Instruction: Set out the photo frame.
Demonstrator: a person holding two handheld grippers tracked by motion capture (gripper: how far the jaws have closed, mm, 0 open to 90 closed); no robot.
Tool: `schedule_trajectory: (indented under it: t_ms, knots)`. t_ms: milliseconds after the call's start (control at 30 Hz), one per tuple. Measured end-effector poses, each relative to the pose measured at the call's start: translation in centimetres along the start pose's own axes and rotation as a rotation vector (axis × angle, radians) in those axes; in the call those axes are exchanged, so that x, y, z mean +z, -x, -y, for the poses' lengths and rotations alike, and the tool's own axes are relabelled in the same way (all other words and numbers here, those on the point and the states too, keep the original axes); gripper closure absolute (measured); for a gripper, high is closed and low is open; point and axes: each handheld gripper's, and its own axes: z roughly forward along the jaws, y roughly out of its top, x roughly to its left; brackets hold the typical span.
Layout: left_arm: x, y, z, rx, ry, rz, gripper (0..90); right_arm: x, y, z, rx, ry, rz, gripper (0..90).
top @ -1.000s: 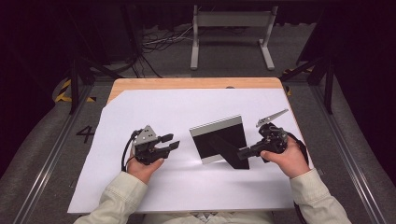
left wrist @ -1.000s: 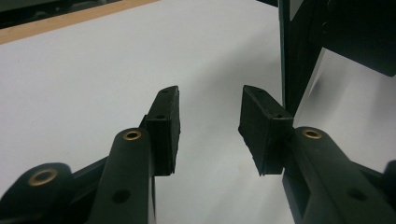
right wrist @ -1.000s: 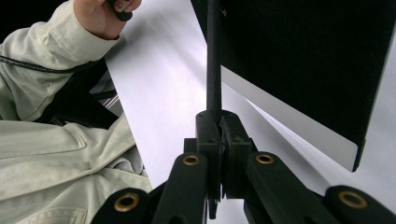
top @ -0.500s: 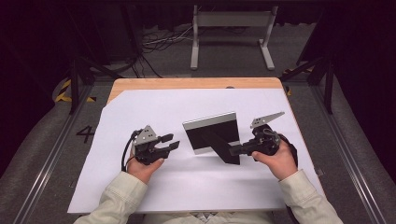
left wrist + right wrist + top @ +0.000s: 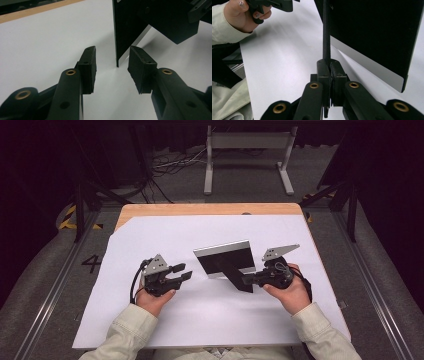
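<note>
**Trainee:** Status check, please: how far along are you with the frame?

**Coach:** Your right tool is clamped on the thin black prop at the back of the picture frame; the right gripper view has that strut pinched edge-on between the pads. The frame sits about mid-desk on the white sheet, its back towards you, apparently leaning on that prop.

**Trainee:** And the left side?

**Coach:** Your left tool has its jaws apart and nothing between them. It hovers just beside the frame's left edge. From the left gripper view, that edge lies ahead of the gap, not in it.

**Trainee:** So what is finished and what is left?

**Coach:** By my reading, the prop is swung out and the frame is roughly upright, so the main part is done. What remains is for you to check that it stands by itself, let go of the strut, and draw both hands away. You may want the left tool to steady that edge as you release; the frame could tip.
</note>
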Motion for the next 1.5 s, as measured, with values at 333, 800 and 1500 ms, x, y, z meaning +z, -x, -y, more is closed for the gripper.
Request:
schedule_trajectory:
  t_ms: [333,800,1500]
  knots:
    - [0.0,-0.1,0.0,-0.003,-0.002,0.003,58.6,0.1,0.0,0.6,-0.081,-0.049,0.012,87.9]
    - [0.3,-0.1,0.0,-0.004,-0.011,0.005,58.3,0.4,0.0,2.2,-0.135,-0.088,0.018,87.9]
    - [0.6,-0.1,-0.1,-0.001,-0.015,0.01,58.3,0.8,0.3,3.5,-0.153,-0.146,0.022,87.7]
